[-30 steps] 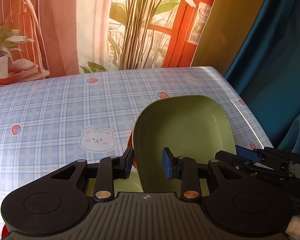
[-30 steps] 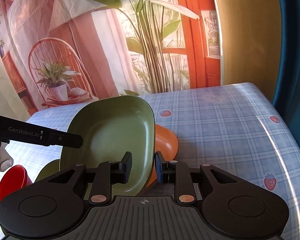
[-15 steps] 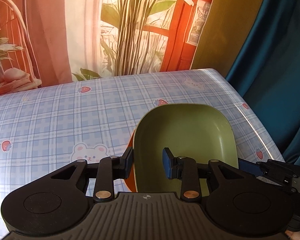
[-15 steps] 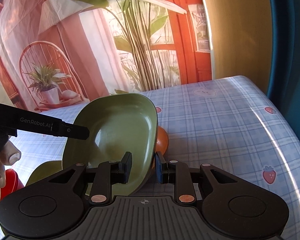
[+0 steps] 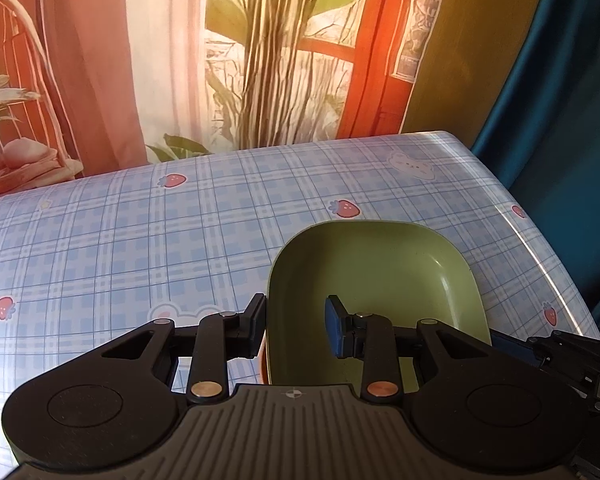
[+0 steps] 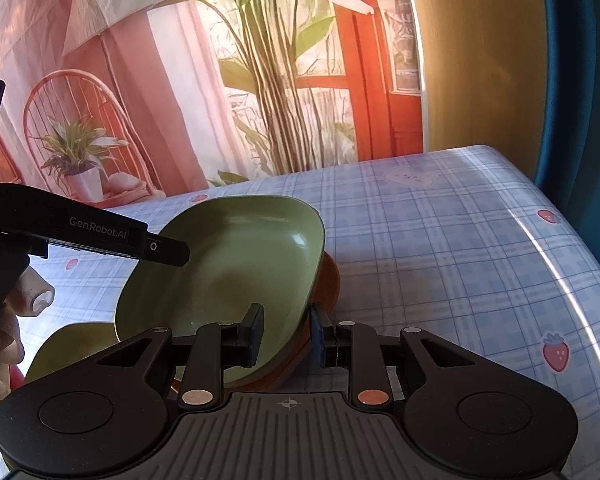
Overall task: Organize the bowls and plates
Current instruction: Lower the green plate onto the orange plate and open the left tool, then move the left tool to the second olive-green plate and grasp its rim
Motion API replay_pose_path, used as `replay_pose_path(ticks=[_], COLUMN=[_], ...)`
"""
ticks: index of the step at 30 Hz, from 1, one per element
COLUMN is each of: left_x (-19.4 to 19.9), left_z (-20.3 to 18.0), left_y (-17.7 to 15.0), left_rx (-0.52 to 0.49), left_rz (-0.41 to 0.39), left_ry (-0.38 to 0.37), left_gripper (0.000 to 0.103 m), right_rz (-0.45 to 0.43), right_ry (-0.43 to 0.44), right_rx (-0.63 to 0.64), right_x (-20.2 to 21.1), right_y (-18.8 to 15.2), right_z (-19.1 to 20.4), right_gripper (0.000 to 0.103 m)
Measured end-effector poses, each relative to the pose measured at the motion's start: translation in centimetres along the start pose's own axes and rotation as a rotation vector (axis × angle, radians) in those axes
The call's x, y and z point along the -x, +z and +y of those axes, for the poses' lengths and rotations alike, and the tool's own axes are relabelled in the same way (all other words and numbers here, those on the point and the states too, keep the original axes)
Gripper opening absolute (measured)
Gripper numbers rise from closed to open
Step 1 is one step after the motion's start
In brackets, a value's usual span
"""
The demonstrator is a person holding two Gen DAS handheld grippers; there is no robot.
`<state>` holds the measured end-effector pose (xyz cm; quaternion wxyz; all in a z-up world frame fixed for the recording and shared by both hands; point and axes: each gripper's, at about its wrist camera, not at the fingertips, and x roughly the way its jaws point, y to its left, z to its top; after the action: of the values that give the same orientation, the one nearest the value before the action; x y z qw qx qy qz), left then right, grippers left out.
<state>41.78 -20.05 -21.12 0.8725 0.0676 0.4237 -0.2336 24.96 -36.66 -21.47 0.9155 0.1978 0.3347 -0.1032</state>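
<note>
A green squarish plate (image 5: 376, 280) is held between both grippers over the checked table. My left gripper (image 5: 296, 328) has its jaws astride the plate's near left rim, clamped on it. My right gripper (image 6: 286, 334) is clamped on the opposite rim of the same green plate (image 6: 236, 268), together with an orange plate (image 6: 328, 280) nested under it. The orange plate shows only as a thin edge in the left wrist view (image 5: 263, 364). The left gripper's finger (image 6: 156, 246) reaches over the plate in the right wrist view.
The table (image 5: 140, 240) has a blue plaid cloth with strawberries; its right edge (image 6: 572, 280) drops off toward a teal curtain. Another green dish (image 6: 72, 344) and a red item (image 6: 14, 376) lie at the lower left of the right wrist view. A printed backdrop stands behind.
Both grippers have carried the green and orange plates forward and to the right across the table. The plate has tilted down flatter. Both grips are unchanged.
</note>
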Motion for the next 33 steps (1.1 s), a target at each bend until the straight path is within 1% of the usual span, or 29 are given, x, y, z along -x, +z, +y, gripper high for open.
replay_pose_path(ticks=[12, 20, 23, 29, 33], left_x=[-0.7, -0.5, 0.3, 3.5, 5.3], left_z=[0.0, -0.2, -0.1, 0.6, 1.5], left_y=[0.2, 0.3, 0.3, -0.1, -1.0], left_rx=[-0.006, -0.009, -0.017, -0.025, -0.014], left_rz=[-0.004, -0.019, -0.032, -0.066, -0.064], left_ry=[-0.010, -0.019, -0.007, 0.001, 0.014], left_gripper=[0.033, 0.034, 0.034, 0.034, 0.034], right_rz=[-0.005, 0.027, 0.037, 0.038, 0.035], right_ry=[-0.006, -0.038, -0.058, -0.053, -0.043], right_rx=[0.047, 0.046, 0.052, 0.051, 0.056], right_x=[1.3, 1.4, 1.5, 2.6, 3.5], right_y=[-0.7, -1.3, -1.3, -1.6, -1.8], right_z=[1.3, 2.0, 2.4, 3.1, 4.1], right_gripper=[0.029, 0.031, 0.031, 0.032, 0.032])
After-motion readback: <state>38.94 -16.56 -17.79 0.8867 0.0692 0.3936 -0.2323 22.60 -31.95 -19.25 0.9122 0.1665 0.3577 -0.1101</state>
